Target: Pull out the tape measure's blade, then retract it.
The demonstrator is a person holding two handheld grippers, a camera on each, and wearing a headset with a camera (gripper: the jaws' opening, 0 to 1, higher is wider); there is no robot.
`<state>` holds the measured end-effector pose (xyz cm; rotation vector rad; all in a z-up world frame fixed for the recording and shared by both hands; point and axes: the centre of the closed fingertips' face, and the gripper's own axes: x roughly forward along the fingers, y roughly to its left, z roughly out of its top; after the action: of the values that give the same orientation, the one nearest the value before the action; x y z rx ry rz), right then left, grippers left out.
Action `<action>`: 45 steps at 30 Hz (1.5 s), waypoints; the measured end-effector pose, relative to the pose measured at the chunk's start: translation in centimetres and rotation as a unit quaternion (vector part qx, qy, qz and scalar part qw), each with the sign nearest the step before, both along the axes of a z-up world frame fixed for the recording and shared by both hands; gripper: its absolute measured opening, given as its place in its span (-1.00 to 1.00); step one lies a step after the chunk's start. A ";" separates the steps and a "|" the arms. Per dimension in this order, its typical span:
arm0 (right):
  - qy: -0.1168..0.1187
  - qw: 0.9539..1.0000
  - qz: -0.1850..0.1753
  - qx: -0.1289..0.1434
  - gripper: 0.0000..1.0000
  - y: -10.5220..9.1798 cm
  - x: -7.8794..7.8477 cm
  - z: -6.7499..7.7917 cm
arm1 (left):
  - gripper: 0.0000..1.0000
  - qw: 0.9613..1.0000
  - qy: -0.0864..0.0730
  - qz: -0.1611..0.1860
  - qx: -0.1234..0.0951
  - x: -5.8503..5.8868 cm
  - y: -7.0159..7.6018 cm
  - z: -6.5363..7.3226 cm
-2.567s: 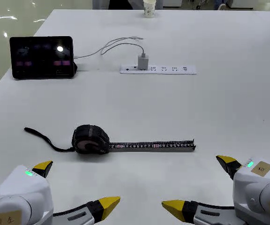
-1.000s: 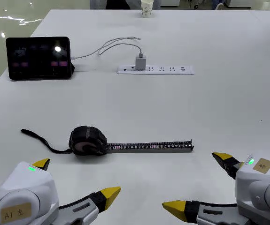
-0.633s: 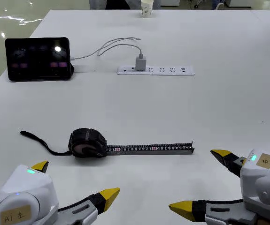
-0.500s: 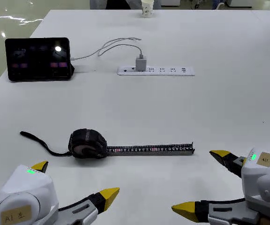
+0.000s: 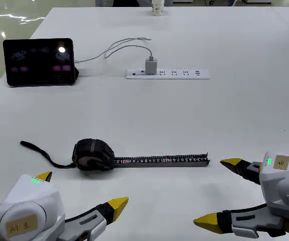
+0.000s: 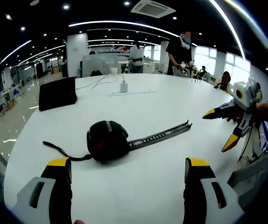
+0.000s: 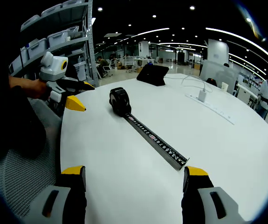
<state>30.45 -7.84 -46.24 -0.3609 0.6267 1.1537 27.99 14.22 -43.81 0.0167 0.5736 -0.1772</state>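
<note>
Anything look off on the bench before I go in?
Nothing stands out. The black tape measure lies on the white table, its blade out and straight; left gripper and right gripper hang open, clear of it.

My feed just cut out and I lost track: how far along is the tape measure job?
Done: the blade lies pulled out flat on the table, running from the tape measure case. In hand: nothing. The left hand-held gripper and right hand-held gripper are both open and touch neither the blade nor the case. Left: retracting the blade.
</note>
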 end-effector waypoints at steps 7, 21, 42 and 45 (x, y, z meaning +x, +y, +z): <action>0.004 1.000 0.019 -0.006 0.62 -0.1 0.6 -0.5 | 0.98 1.000 0.003 0.002 0.001 0.7 -0.1 -0.4; -0.003 0.998 0.051 -0.031 0.42 -0.6 2.2 -1.6 | 0.98 1.000 0.009 0.007 -0.001 1.5 0.0 -1.1; -0.025 0.994 0.086 -0.063 0.11 -0.7 5.5 -2.3 | 0.91 1.000 0.011 0.018 -0.006 2.9 0.2 -1.6; -0.026 0.993 0.090 -0.066 0.06 -0.7 5.8 -2.4 | 0.90 1.000 0.011 0.018 -0.006 3.2 0.1 -1.7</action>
<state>36.28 -8.55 -48.67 -0.5683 0.6358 1.2742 31.22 14.36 -45.48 -0.0070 0.5936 -0.1465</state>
